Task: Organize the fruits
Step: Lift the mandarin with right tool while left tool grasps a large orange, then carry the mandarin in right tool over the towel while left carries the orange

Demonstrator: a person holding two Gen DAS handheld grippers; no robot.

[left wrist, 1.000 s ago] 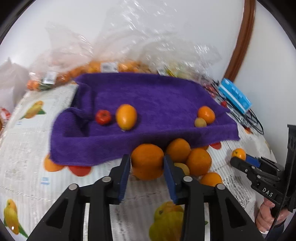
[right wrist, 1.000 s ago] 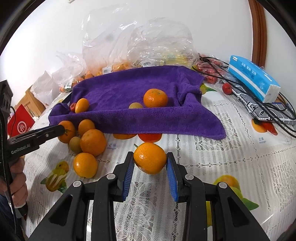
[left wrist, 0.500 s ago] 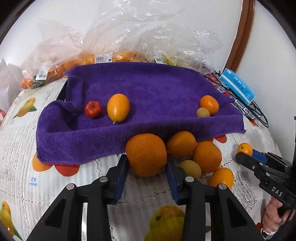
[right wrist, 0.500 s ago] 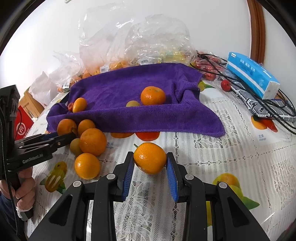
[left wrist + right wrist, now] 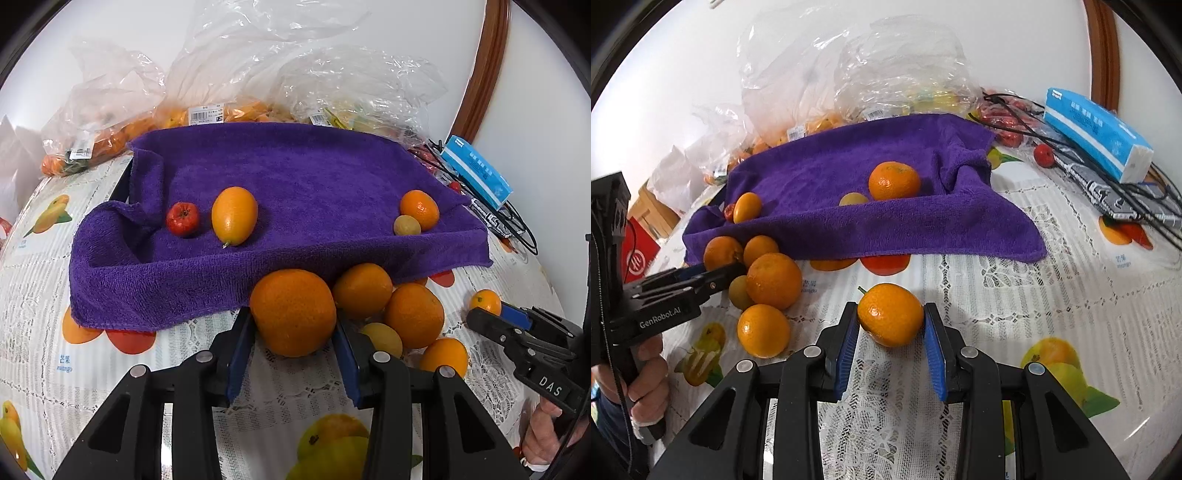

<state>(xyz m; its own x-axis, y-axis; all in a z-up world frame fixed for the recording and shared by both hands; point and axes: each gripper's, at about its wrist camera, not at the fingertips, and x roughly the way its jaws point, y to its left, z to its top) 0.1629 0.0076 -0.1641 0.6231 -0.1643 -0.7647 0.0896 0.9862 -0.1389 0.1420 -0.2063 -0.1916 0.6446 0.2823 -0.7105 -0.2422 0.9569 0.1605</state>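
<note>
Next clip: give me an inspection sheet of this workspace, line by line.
Surface: fruit-print tablecloth, purple towel over a tray.
Job's things: four fruits on the towel; loose oranges in front.
Clutter: plastic bags, blue box.
Grippers: left hand-held gripper shut on large orange; right hand-held gripper shut on small orange.
Cables: black cables at right.
Surroundings: white wall, wooden trim.

Fruit count on and around the purple towel [image 5: 295, 177]

On the towel lie four fruits: one oval orange kumquat [image 5: 234, 215], one small red fruit [image 5: 182, 218], one mandarin [image 5: 419, 209] and one small yellow-green fruit [image 5: 406, 225]. On the surface [image 5: 1052, 314] sit seven more: six oranges, one in each of the two tools, and one yellow-green fruit [image 5: 382, 338]. One blue box [image 5: 1097, 133].
</note>
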